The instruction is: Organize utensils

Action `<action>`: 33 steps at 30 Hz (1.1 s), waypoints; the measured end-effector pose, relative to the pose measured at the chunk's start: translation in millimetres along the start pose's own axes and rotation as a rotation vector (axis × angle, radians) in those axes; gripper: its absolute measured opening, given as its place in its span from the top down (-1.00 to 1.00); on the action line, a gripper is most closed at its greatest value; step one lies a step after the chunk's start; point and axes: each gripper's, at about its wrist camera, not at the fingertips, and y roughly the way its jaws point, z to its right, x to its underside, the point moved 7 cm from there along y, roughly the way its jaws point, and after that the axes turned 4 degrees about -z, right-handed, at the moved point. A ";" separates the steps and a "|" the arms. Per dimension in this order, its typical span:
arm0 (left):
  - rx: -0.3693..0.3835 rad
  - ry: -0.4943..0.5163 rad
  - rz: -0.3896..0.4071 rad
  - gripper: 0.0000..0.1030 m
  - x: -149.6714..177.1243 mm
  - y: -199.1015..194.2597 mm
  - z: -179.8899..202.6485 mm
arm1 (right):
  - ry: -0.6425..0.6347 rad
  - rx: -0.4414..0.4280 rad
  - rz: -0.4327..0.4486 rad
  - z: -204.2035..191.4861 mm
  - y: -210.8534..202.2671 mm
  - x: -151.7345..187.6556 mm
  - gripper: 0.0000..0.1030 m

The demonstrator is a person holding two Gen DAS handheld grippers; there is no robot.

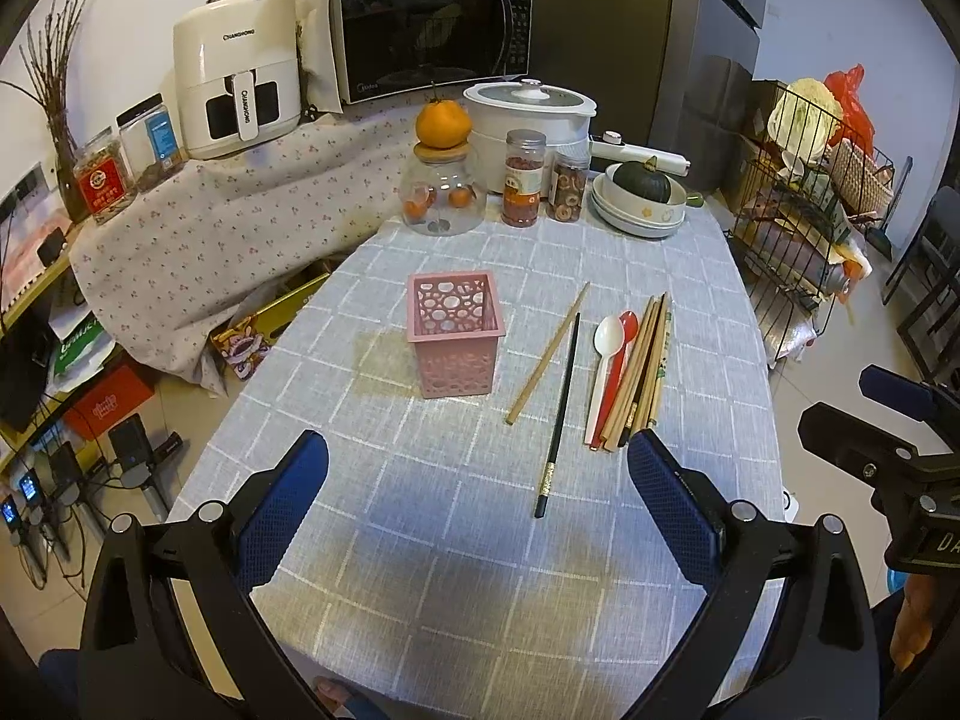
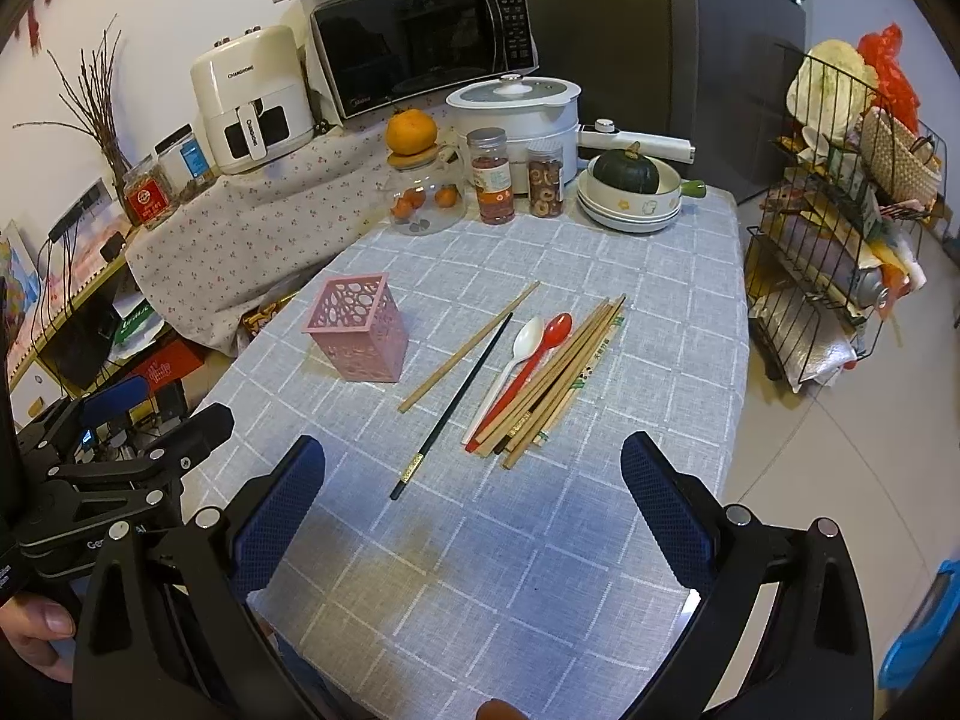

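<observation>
On the bench point(image 1: 678, 300), under its grey checked cloth, the utensils lie near the middle of both my views. A pink holder point(image 1: 455, 341), square and upright, pierced all over with round and oval holes, stands left of centre; it looks empty from my left camera, though I cannot see its floor well. Just right of it a pale wooden chopstick point(image 1: 549, 354) lies slantwise, and beside that a black chopstick point(image 1: 559, 414) with a gilt band near its lower end; the two are close at their upper ends but apart lower down. Further right is a tight bundle: a white spoon point(image 1: 605, 360) and a red spoon point(image 1: 621, 354), bowls side by side and facing up, touching a sheaf of wooden chopsticks point(image 1: 645, 372), some with printed ends.

My left gripper point(image 1: 477, 462) hangs over the near edge of the bench at the bottom of the frame, jaws spread wide with nothing between the blue pads. My right gripper point(image 2: 474, 468) does the same in its own view, jaws equally wide and holding nothing. At the lower left of the right view my left hand point(image 2: 36, 630) shows on its handle.
</observation>
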 end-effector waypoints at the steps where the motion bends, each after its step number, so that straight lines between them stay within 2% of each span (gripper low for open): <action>1: 0.000 0.001 -0.001 -0.86 2.0 -0.1 0.8 | 0.001 0.000 -0.001 0.7 0.2 -0.2 -0.87; 33: 0.010 0.000 -0.023 -0.86 -0.8 0.7 -0.3 | -0.002 0.008 -0.005 2.5 -0.7 -1.7 -0.87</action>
